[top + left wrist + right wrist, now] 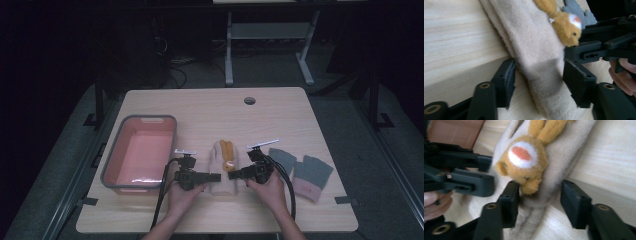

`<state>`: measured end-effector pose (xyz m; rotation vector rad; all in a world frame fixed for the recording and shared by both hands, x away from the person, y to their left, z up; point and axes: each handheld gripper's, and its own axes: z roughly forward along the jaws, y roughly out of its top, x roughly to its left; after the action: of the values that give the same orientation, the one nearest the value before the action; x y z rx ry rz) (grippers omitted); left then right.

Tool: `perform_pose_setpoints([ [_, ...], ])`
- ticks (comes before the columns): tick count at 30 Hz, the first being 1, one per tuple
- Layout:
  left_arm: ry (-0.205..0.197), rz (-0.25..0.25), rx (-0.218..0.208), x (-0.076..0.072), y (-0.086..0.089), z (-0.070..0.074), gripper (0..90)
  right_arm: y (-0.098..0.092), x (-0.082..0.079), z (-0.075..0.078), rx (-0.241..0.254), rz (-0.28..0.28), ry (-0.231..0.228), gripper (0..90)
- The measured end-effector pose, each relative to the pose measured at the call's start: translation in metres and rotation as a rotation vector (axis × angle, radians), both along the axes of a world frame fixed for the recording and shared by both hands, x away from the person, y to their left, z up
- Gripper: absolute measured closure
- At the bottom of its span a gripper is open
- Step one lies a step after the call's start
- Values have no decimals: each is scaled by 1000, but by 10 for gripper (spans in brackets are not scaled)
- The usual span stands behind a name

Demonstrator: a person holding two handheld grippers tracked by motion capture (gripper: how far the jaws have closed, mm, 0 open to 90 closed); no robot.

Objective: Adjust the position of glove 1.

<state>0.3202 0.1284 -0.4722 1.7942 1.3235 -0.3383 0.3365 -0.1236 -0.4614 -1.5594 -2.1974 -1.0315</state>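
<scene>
A beige mitten point(220, 184) lies flat near the table's front edge, with an orange plush animal point(227, 156) sewn on its back. My left gripper point(216, 176) comes in from the left and my right gripper point(232, 175) from the right, tips facing each other over the mitten. In the left gripper view the left gripper point(539, 80) straddles the mitten's cuff point(541, 65) without squeezing the fabric. In the right gripper view the right gripper point(542, 201) brackets the mitten point(564, 152) just below the plush animal point(524, 162), with a gap at the right pad point(574, 202).
A pink bin point(150, 118) with a grey rim stands at the left. Two grey fingerless gloves point(287, 159) point(312, 175) lie to the right of the hands. A cable hole point(249, 100) sits at the table's back. Bare wood spans the far half.
</scene>
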Motion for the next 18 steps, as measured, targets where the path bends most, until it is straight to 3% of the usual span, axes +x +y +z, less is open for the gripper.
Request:
perform_pose_setpoints([
  [5, 18, -15, -17, 2, -2, -3, 570, 0, -3, -2, 20, -14, 7, 552],
  [12, 35, -31, -28, 4, -3, -5, 628, 8, -3, -2, 15, -2, -8, 539],
  [18, 38, -27, -33, 5, -5, -6, 649, 13, -4, -4, 8, -30, -35, 635],
])
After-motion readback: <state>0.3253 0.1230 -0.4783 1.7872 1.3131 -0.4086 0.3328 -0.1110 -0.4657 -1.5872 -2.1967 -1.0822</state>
